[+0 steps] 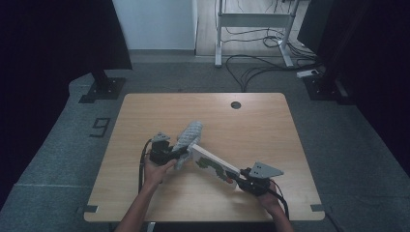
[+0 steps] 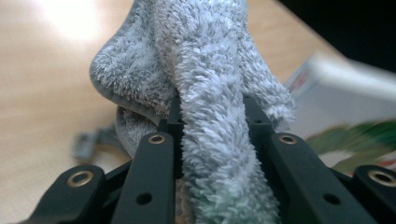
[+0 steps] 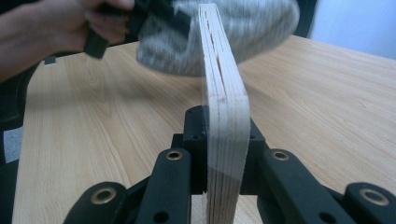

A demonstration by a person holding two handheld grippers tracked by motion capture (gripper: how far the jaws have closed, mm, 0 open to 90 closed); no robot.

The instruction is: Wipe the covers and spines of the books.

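A fluffy grey cloth (image 1: 187, 137) is pinched in my left gripper (image 1: 183, 153) near the table's middle; in the left gripper view the cloth (image 2: 205, 93) bulges out between the two black jaws. My right gripper (image 1: 240, 176) is shut on the near end of a thick board book (image 1: 213, 165) with a white cover and a green picture. In the right gripper view the book (image 3: 224, 107) stands on edge between the jaws, pages toward me. The cloth (image 3: 243, 32) rests against the book's far end, beside the person's other hand (image 3: 51, 32).
The wooden table (image 1: 145, 193) has a round cable hole (image 1: 235, 105) near its far edge. Beyond it lie grey carpet, loose cables (image 1: 261, 67) and a desk frame (image 1: 251, 21). Dark stands flank both sides.
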